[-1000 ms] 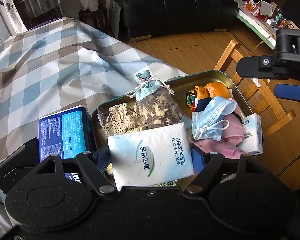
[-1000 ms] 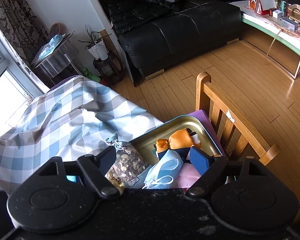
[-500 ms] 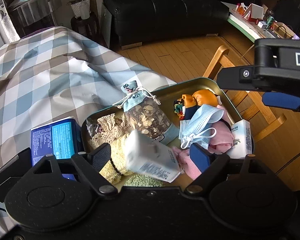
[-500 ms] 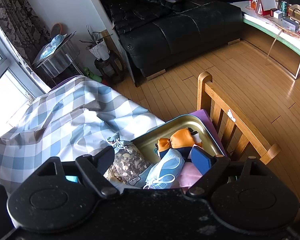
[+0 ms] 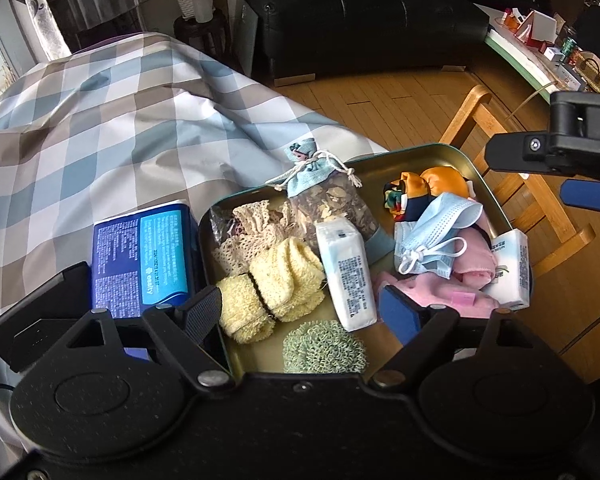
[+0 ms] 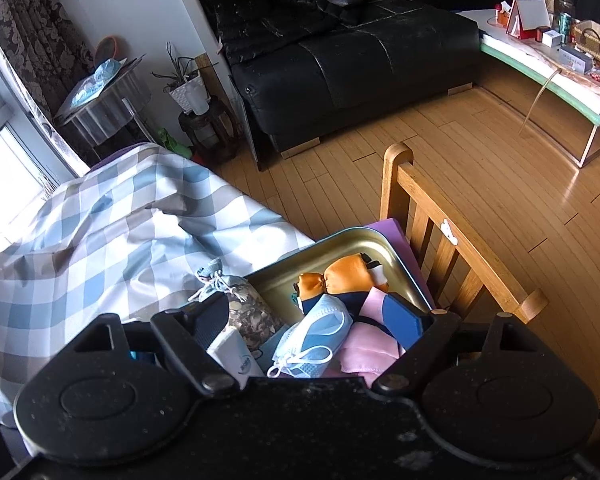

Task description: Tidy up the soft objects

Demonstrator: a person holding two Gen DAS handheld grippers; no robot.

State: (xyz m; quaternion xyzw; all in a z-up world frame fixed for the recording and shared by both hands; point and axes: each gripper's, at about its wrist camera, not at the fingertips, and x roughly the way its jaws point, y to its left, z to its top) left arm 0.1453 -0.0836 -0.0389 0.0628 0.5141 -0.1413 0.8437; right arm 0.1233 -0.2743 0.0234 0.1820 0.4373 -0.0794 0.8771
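Over the gold metal tray [image 5: 466,160], my left hand-held gripper [image 5: 308,312] hung released above the white tissue pack [image 5: 346,272]; next, I judged, came the blue box [image 5: 142,256].

Pink cloth [image 5: 432,290] partly under face mask [image 5: 436,232]; tissue pack print [image 5: 350,276] unreadable

Home living room: black leather sofa [image 6: 340,52], wood floor [image 6: 480,184], potted plant [image 6: 186,88]
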